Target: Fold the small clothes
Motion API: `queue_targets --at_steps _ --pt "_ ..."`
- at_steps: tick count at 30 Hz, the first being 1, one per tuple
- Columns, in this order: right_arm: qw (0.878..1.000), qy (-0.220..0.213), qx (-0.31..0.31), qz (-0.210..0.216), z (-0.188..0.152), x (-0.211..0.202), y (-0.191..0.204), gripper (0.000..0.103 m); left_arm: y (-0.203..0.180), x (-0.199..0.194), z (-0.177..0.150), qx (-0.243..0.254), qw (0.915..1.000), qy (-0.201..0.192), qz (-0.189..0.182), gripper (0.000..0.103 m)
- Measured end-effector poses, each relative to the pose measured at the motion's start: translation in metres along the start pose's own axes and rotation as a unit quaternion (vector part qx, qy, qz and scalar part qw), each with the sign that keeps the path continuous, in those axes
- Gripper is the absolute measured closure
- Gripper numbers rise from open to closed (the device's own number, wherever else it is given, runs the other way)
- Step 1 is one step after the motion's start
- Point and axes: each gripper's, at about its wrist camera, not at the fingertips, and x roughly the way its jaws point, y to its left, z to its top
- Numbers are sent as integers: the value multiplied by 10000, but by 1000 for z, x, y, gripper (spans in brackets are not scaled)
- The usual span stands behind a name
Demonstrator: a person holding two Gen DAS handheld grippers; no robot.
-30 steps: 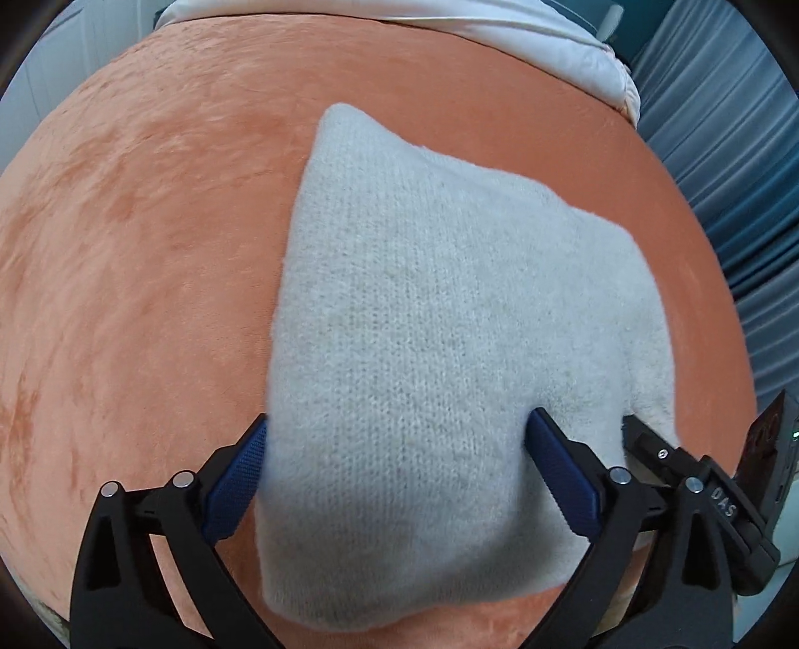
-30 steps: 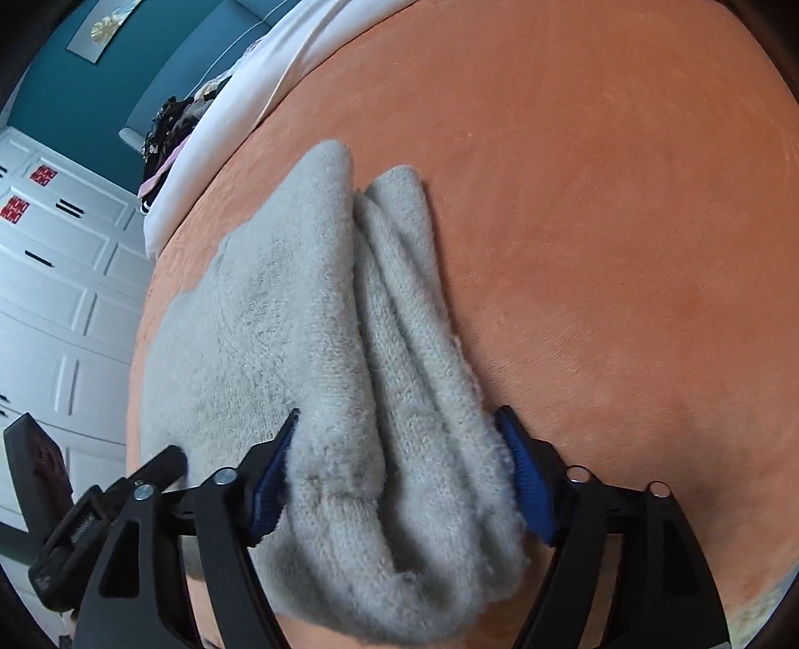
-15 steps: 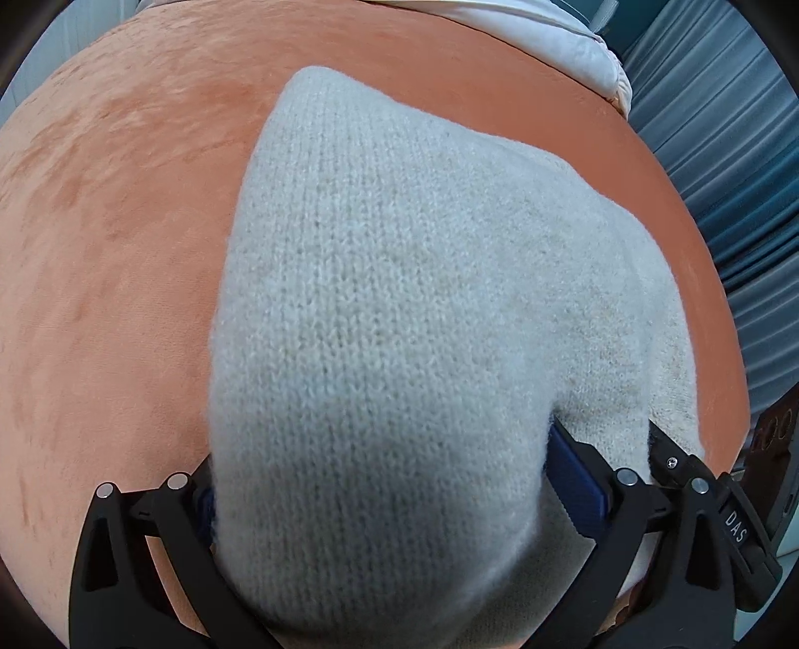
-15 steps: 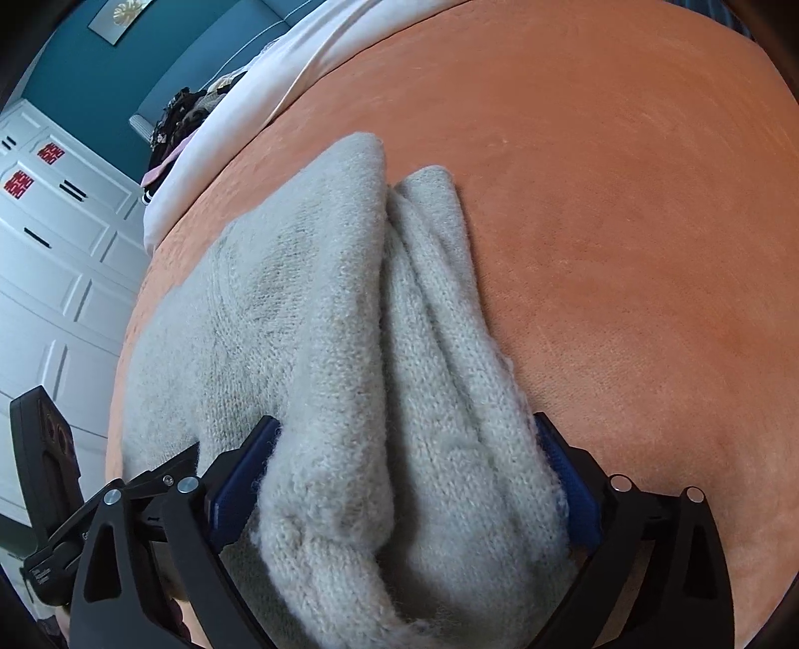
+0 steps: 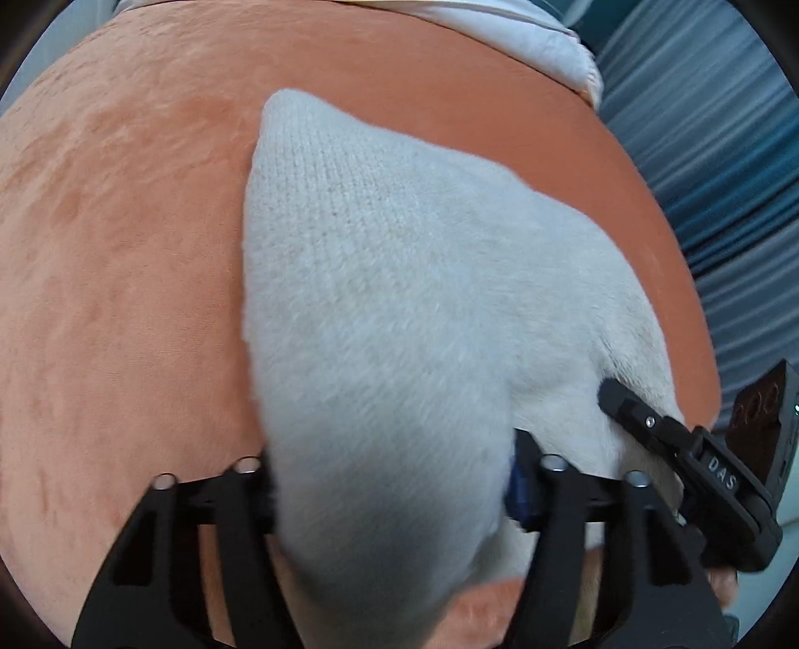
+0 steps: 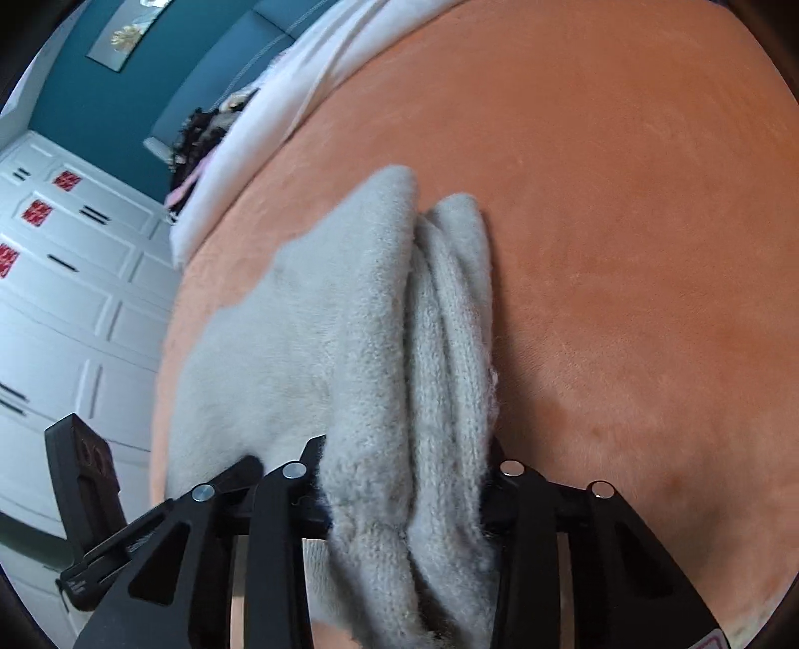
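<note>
Your left gripper (image 5: pixel 392 494) pitched steeply down, jaws closing, clamping grey knit garment (image 5: pixel 399 299). Your right gripper (image 6: pixel 407 491) angled down, closing, pinching garment's bunched folds. Garment stretches toward 12 o'clock on orange blanket (image 6: pixel 624 249).

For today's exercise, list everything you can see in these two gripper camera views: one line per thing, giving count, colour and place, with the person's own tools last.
knitted garment: one, pale grey-cream, partly folded on the blanket.
blanket: one, orange, covering the bed.
sheet: one, white, along the blanket's far edge.
curtain: one, blue, right of the bed.
cabinets: white, red stickers, left.
wall picture: one, on the teal wall.
left gripper: black, jaws closing on the garment's near edge.
right gripper: black, jaws closing on the bunched folds.
</note>
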Motion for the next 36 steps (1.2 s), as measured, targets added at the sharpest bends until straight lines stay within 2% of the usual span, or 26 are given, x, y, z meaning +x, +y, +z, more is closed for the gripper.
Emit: queue_targets --at_steps 2,5,7,9,11,12,14,18,19,20,21,22,24,27,30,32,36 --pt "9999 54 -123 46 -12 -21 3 70 7 -20 -17 -157 9986 242 -455 54" --pt "9992 336 -163 103 -45 -47 -4 70 15 -40 -58 -317 9941 541 -880 54" --pt "9982 590 -93 0 -72 -53 -15 67 20 -41 -88 -344 9928 732 -886 51" --pt "9966 805 117 -96 -98 -49 -29 62 25 -33 -115 -287 9944 804 -625 37" --pt "9961 744 462 -70 -111 -46 -41 56 30 -26 -121 -341 9952 780 -482 23" --pt "9962 678 549 -10 -111 -48 -42 54 33 -25 -121 -430 9949 731 -548 18" --pt "9963 650 567 -38 -106 -45 -38 47 41 -24 -115 -629 9943 606 -617 13" --pt "9959 749 487 -113 -101 -33 -30 41 52 -14 -103 -934 9894 599 -933 12" --pt "9957 732 559 -105 -101 -33 -28 44 51 -13 -102 -993 9877 604 -1047 15" --pt "9957 688 620 -74 -100 -35 -28 47 51 -14 -102 -1004 9859 646 -1170 29" --pt "9962 622 605 -54 -103 -39 -26 59 48 -18 -101 -990 9860 653 -1170 38" --pt "9972 520 533 -49 -104 -46 -21 64 44 -26 -99 -857 9880 599 -1139 42" --pt "9985 335 427 43 -105 -62 -12 68 22 -39 -93 -464 9925 472 -1026 53" --pt "9993 -26 257 256 -102 -97 10 69 0 -76 -94 -116 9924 244 -1203 57" --pt "9979 -504 41 401 -94 -145 33 69 -31 -119 -85 338 9899 -143 -1370 57" --pt "9945 -890 -97 538 -88 -181 47 69 -52 -149 -79 590 9845 -408 -1598 57" --pt "9773 -1876 -563 808 -81 -259 86 69 -90 -219 -68 1232 9641 -1150 -2053 57"
